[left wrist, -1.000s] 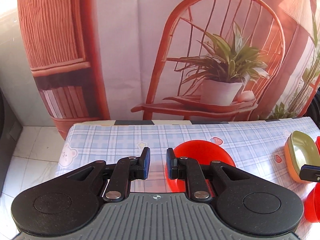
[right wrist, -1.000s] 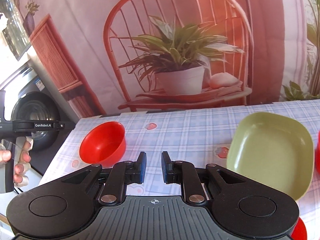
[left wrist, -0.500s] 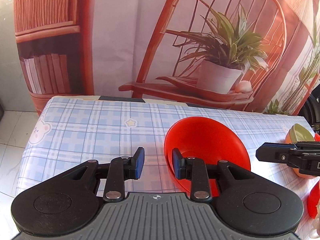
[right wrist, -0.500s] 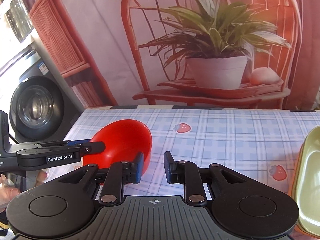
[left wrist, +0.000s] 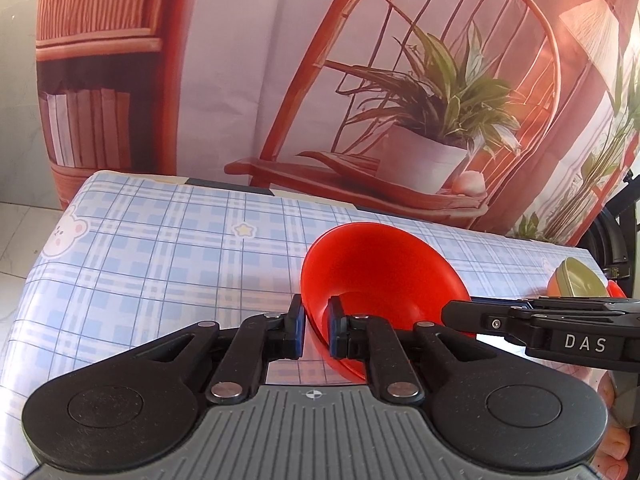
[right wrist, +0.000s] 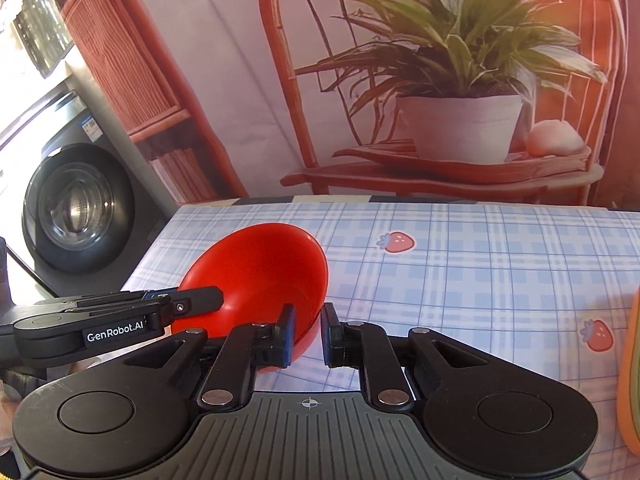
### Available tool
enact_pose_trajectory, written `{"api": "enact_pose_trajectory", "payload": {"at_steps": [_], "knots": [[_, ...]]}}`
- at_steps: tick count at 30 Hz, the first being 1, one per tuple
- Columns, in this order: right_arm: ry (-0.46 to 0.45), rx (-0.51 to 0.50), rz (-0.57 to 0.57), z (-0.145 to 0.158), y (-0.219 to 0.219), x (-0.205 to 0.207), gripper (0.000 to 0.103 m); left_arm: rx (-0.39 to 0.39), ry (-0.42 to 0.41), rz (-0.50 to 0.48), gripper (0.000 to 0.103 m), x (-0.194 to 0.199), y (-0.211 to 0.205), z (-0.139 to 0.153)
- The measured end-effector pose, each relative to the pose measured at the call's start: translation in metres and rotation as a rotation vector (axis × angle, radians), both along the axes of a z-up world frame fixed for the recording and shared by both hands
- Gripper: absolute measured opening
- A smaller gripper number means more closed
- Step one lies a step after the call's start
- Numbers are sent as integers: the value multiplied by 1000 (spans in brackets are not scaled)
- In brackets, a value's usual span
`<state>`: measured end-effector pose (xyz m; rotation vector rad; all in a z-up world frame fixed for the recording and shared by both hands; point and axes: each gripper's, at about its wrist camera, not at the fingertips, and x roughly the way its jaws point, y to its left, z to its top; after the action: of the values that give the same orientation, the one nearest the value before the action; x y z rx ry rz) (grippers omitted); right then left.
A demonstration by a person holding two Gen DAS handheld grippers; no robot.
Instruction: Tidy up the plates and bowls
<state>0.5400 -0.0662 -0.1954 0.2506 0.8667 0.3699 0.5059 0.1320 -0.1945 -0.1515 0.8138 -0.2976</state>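
A red bowl (left wrist: 384, 280) stands on the blue checked tablecloth (left wrist: 160, 248). My left gripper (left wrist: 314, 330) straddles its near left rim, one finger outside and one inside, jaws narrowly apart and not pressing the rim. The bowl also shows in the right wrist view (right wrist: 260, 276). My right gripper (right wrist: 306, 332) straddles its right rim the same way, jaws a little apart. Each gripper's fingers show in the other's view, at the bowl's side. A green and orange dish (left wrist: 576, 282) sits at the far right.
The table's left edge drops to a tiled floor (left wrist: 20, 216). A washing machine (right wrist: 76, 216) stands beyond the table's left side. A printed backdrop of a chair and plant (right wrist: 460, 80) hangs behind the table. The orange dish edge (right wrist: 630, 380) shows at right.
Both grippers have moved in toward the red bowl from either side and now straddle its rim. The right gripper has swung left, away from the green dish.
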Motion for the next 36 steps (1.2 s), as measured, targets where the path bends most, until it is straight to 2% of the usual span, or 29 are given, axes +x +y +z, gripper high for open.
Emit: {"api": "enact_pose_trajectory", "payload": {"at_steps": [8,17,26,36], "knots": [[-48,6,-15,16,-4,-23,11,-5,-34,3,11,-20,1,16],[-44,61,-48,38,-32,-65,11,23,-11,-29,12,-53,-11,40],[-63,114,-124,56,-76,-110,11,66,5,-90,13,-87,-52,65],[-98,182,-264,58,-144,-156,11,71,23,-178,13,-116,-111,73]]}}
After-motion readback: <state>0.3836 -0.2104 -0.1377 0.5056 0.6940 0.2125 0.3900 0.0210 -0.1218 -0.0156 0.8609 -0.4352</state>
